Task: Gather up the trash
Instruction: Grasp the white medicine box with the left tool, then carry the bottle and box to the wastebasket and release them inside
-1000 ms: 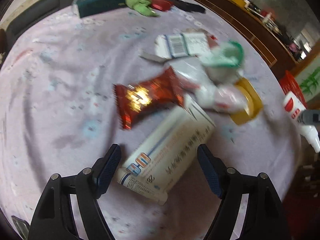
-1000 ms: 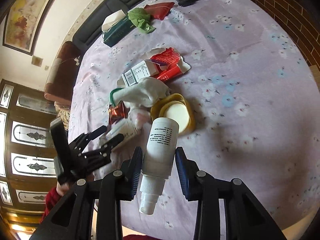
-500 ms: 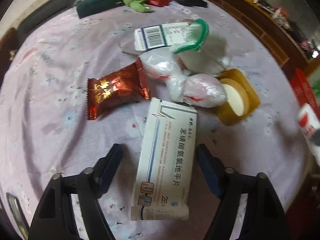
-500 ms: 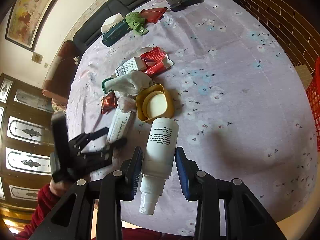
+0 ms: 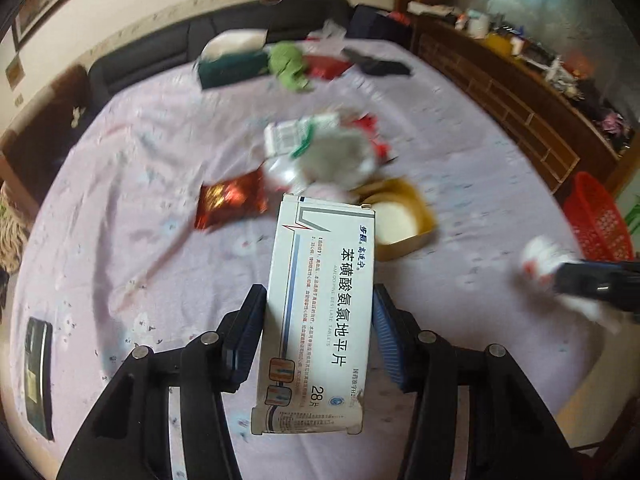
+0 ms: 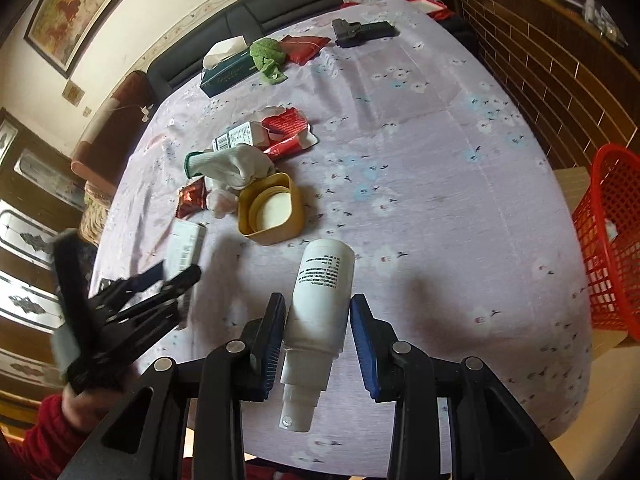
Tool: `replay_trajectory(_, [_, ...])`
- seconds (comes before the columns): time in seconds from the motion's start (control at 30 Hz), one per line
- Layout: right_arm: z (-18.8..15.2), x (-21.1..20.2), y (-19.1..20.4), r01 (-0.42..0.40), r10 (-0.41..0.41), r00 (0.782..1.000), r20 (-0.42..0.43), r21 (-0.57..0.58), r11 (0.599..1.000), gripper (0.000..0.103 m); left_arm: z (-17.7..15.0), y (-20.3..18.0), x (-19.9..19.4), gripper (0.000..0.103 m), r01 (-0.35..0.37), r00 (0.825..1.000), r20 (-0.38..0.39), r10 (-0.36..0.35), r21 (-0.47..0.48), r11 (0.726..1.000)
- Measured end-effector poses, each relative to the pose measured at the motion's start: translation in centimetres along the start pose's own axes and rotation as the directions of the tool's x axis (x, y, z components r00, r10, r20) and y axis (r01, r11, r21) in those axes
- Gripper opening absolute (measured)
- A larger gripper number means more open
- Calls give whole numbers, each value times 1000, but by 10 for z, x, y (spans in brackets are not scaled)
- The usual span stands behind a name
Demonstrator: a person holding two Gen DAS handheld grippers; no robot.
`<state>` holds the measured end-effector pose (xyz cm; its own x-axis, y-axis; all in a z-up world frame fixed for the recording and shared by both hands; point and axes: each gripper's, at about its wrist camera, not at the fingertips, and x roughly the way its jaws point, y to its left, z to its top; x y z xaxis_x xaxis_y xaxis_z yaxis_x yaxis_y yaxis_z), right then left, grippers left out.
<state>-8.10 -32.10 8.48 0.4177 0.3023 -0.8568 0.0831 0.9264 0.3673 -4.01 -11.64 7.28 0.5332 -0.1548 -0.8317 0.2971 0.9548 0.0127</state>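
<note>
Medicine box (image 5: 320, 304) now lifted, left gripper (image 5: 318, 334) just closed on it (spray bottle (image 6: 320, 296) clamped in right gripper (image 6: 318, 344)).

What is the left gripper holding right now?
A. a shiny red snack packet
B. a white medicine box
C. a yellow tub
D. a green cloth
B: in the left wrist view the left gripper has its blue pads closed against both sides of the white medicine box, which is lifted off the table; its jaws have just been closing onto it.
</note>
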Motion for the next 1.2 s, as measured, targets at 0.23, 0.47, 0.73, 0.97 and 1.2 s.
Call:
replay_trajectory(0.23, [0,-6,-2,-25,25,1000,6,-26,999,33,0,-21,-16,51,-16,1000,17,15,20,1000])
replay_trajectory(0.47, [-7,4,-18,-35,35,999,-32,-1,999,32,-6,-28,-24,51,-23,999,31,22,24,999])
replay_trajectory(0.73, [-5,-11,-20,-23,23,1000,6,-19,1000,32,0,-45,-30,51,-33,997,65,29,69,997])
replay_trajectory(0.97, [-3,-25,-27,-18,19,999,40,-5,1000,32,7,-63,-38,51,-45,995,100,33,128,991])
replay_trajectory(1.2, [-4,-43,-37,-22,19,997,81,28,999,32,16,-83,-45,51,-40,992,126,17,188,981])
